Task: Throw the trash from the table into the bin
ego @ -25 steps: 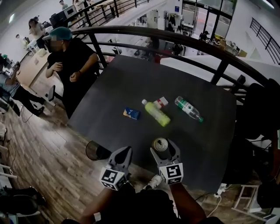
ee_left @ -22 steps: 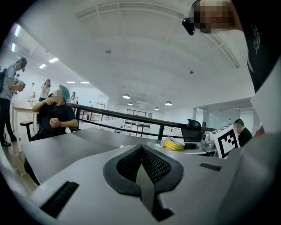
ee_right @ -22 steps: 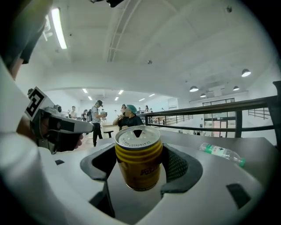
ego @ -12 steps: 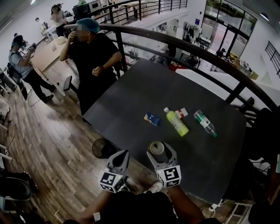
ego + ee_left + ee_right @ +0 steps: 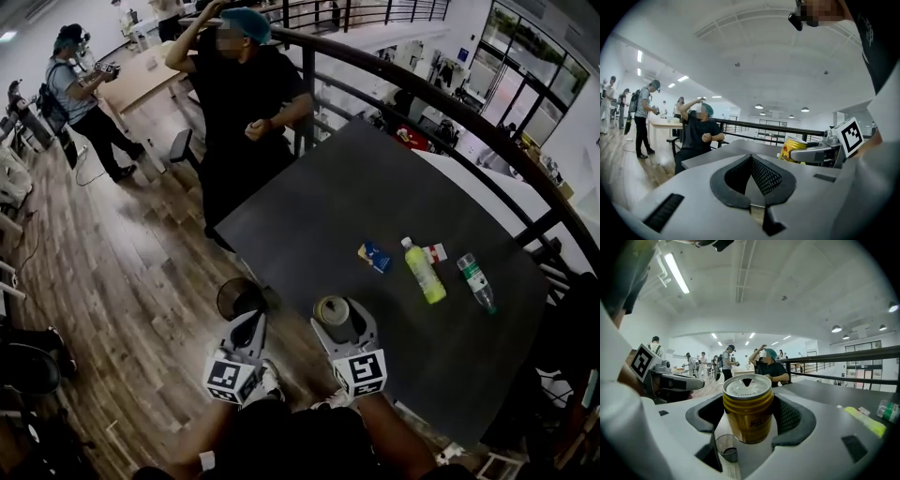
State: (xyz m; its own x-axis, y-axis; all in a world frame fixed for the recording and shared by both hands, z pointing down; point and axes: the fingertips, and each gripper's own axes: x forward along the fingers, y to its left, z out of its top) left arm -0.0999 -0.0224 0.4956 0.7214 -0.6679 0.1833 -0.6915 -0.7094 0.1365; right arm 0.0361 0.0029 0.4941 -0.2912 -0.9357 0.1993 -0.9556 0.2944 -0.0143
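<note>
Two hand-held grippers reach out side by side in the head view. The left hand-held gripper (image 5: 249, 324) is closed and carries nothing, while the right hand-held gripper (image 5: 339, 320) is clamped on a gold can (image 5: 331, 307). The can is held upright at the near corner of the dark worktop (image 5: 375, 197). A round black bin (image 5: 240, 298) stands on the wooden floor (image 5: 122, 272), just left of it. Four more pieces of trash lie on the worktop: a blue carton (image 5: 374, 256), a yellow-green bottle (image 5: 424, 273), a small red-and-white pack (image 5: 435, 252) and a clear bottle (image 5: 476, 281). A person in black (image 5: 246, 103) stands at the far corner.

From the left gripper view, the jaws meet with nothing between them. The can (image 5: 792, 147) shows to the right, in the other gripper's grip.

From the right gripper view, both pads press the can (image 5: 747, 408) at its sides, its opened top facing up. The bin (image 5: 726, 447) appears below it and slightly left. The yellow-green bottle (image 5: 865, 420) lies on the worktop to the right.
</note>
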